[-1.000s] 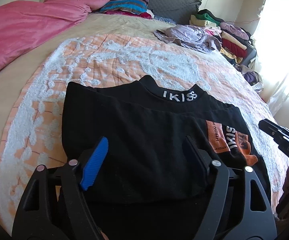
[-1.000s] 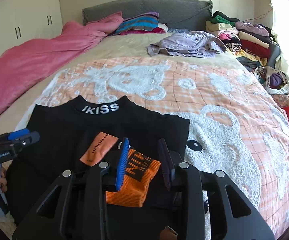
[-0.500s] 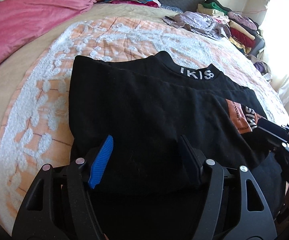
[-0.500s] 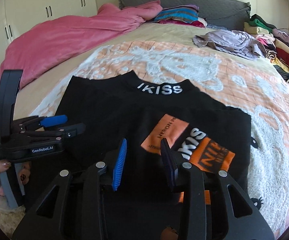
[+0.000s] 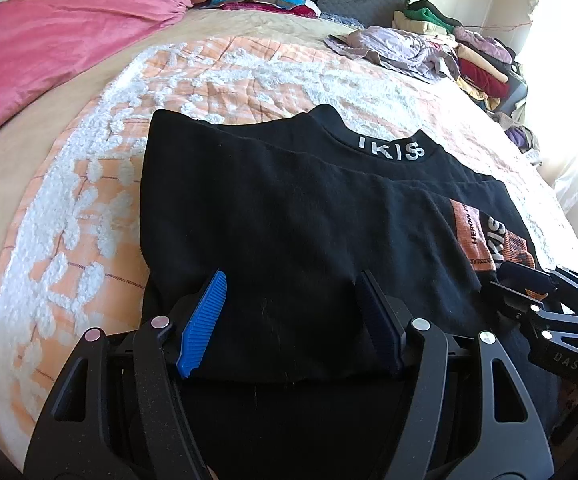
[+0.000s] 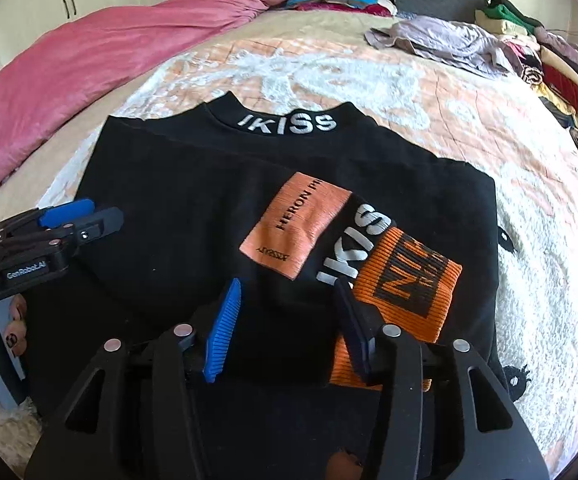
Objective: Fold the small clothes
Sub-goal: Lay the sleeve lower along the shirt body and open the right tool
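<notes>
Black top lies folded flat on the bed's orange quilt (its near hem between both pairs of jaws). Left gripper stands wide apart, straddling the hem, pads not pressing. Right gripper is opening over the orange cuff, released.

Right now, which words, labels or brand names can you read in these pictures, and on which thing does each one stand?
"IKISS": white letters on the collar of the black top.
"HERON P", cut off: on the peach patch.
"IKISS": white, on the sleeve.
"NIE", uncertain: on the orange cuff.
"GenRobot.AI": on the left tongs.
"DAS": on the right tongs.
The patch's small upside-down line is too blurred to read.
</notes>
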`<state>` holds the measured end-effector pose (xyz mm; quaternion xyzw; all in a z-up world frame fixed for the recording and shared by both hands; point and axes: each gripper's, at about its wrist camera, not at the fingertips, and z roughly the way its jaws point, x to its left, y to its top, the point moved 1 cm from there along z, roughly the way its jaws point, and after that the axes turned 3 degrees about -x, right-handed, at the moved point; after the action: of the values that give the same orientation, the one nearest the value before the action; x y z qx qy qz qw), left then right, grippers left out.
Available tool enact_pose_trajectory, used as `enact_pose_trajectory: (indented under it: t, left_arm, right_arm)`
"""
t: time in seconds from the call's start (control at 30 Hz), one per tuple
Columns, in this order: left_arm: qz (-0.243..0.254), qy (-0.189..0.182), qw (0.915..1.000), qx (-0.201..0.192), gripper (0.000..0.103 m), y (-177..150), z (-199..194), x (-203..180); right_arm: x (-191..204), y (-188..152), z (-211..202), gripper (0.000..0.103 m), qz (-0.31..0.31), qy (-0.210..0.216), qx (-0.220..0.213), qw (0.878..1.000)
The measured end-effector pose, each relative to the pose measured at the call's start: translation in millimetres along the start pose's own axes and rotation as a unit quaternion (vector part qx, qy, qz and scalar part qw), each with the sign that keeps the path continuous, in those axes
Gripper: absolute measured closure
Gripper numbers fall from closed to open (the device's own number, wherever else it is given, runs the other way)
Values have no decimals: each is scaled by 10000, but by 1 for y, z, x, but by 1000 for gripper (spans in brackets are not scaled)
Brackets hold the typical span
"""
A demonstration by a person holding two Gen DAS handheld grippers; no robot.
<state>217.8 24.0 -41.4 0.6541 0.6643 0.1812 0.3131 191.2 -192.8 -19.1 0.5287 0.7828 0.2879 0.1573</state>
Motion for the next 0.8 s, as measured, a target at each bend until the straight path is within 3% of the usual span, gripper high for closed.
enact_pose_trajectory:
  t: [0.07, 0.37, 0.4, 0.43, 0.57, 0.67, 0.8]
  left_arm:
    - [-11, -20, 10000, -13, 43, 0, -2, 0]
    - [-30, 18, 10000, -44, 43, -2, -9, -1]
    - [-29, 24, 10000, -43, 43, -2, -10, -2]
    - [-28, 28, 10000, -48, 43, -2, -11, -2]
    - [-27, 34, 10000, -64, 43, -3, -15, -4]
    - [-37, 19, 10000, -74, 42, -3, -17, -4]
    - [-52, -11, 9999, -90, 36, -3, -23, -6]
  right_arm:
    - [1, -1, -5, 42, 25, 95, -69, 9999]
    - [5, -2, -21, 36, -81, 156, -303, 9994]
    - [5, -2, -22, 33, -77, 147, -317, 9994]
    - [4, -2, -24, 23, -50, 126, -350, 9993]
    - [2, 0, -32, 21, -2, 157, -475, 9987]
    - [0, 0, -36, 11, 32, 105, -555, 9984]
    - [-2, 1, -38, 7, 64, -3, -563, 9984]
